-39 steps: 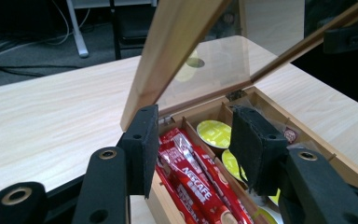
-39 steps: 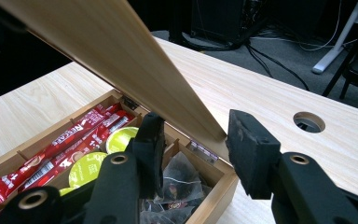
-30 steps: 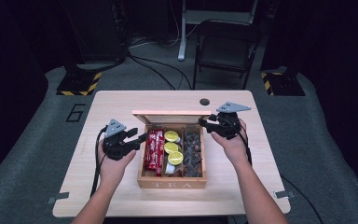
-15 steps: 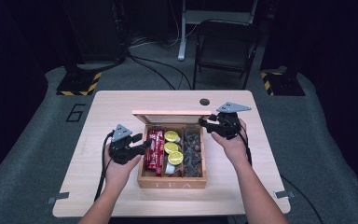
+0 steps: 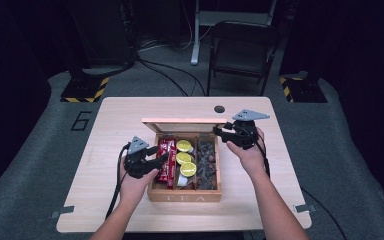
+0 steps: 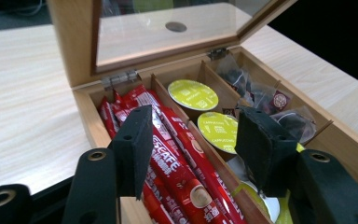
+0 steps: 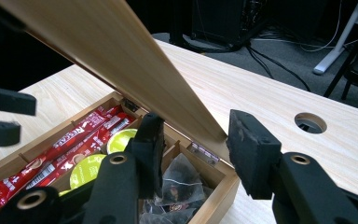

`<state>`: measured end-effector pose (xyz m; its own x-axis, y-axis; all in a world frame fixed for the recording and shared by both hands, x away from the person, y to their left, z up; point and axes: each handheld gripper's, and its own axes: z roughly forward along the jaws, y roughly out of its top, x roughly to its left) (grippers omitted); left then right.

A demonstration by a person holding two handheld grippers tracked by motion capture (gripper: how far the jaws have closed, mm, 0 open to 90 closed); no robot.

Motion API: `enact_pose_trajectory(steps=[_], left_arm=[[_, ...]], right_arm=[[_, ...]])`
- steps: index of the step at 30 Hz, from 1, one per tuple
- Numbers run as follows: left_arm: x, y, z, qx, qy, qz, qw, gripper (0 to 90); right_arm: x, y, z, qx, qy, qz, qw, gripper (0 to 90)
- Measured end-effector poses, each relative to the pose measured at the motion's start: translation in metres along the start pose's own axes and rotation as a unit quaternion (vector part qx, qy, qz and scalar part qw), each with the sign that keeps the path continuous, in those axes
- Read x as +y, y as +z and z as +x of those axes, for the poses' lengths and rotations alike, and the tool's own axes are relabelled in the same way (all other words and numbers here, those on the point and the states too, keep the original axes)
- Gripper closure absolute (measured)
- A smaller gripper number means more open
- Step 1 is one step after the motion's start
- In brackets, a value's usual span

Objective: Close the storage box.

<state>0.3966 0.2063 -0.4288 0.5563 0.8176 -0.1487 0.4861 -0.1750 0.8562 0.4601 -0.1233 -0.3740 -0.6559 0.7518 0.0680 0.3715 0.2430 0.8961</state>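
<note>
High view: open wooden tea box (image 5: 185, 192) sits mid-table on the pale wooden table (image 5: 110, 120), its glass-paned wooden lid (image 5: 185, 123) raised at the far side. My left gripper (image 5: 161, 159) hangs over the box's left compartment, above the red coffee stick sachets (image 5: 166, 160). My right gripper (image 5: 221, 132) is at the lid's right end.

Left gripper view: jaws apart, having just been opening, nothing pressed between the pads; the red sachets lie below the gap. Yellow-green round coffee capsules (image 6: 193, 94) fill the middle compartment (clear tea-bag pouches (image 6: 265, 100) in the far one).

Right gripper view: my jaws straddle the lid's edge (image 7: 121, 60); whether the pads press on the wood, I cannot tell.
</note>
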Motion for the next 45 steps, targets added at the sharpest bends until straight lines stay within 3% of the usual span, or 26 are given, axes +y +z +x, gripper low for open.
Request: enact_pose_trajectory(steps=[9,10,15,24,28,33,40,45], left_arm=[[-0.006,0.019,-0.003,0.001,0.001,0.026,0.9997,45.4],[-0.007,0.021,-0.003,0.008,0.009,0.032,0.9994,45.4],[-0.016,0.027,-0.002,0.033,-0.001,0.043,0.9986,46.8],[-0.020,0.035,0.003,0.050,-0.011,0.064,0.9966,50.8],[-0.020,0.036,0.002,0.060,-0.007,0.066,0.9960,55.0],[-0.020,0.034,0.002,0.081,0.014,0.061,0.9948,72.9],[-0.018,0.028,0.005,0.082,-0.001,0.046,0.9956,82.3],[-0.017,0.022,0.009,0.080,-0.013,0.036,0.9960,83.4]], right_arm=[[-0.001,0.000,0.000,0.003,-0.002,-0.003,1.0000,55.6],[-0.001,0.000,0.000,0.003,-0.004,-0.003,1.0000,55.6],[-0.001,0.000,0.000,0.003,-0.006,-0.001,1.0000,55.5],[-0.002,-0.001,0.001,0.004,-0.004,-0.001,1.0000,55.0],[-0.002,-0.001,0.001,0.005,-0.004,-0.001,1.0000,55.0],[-0.004,-0.001,0.001,0.006,-0.005,-0.001,1.0000,54.8],[-0.004,-0.001,0.002,0.003,-0.004,-0.002,1.0000,54.8],[-0.005,-0.002,0.004,0.001,-0.005,0.000,1.0000,54.7]])
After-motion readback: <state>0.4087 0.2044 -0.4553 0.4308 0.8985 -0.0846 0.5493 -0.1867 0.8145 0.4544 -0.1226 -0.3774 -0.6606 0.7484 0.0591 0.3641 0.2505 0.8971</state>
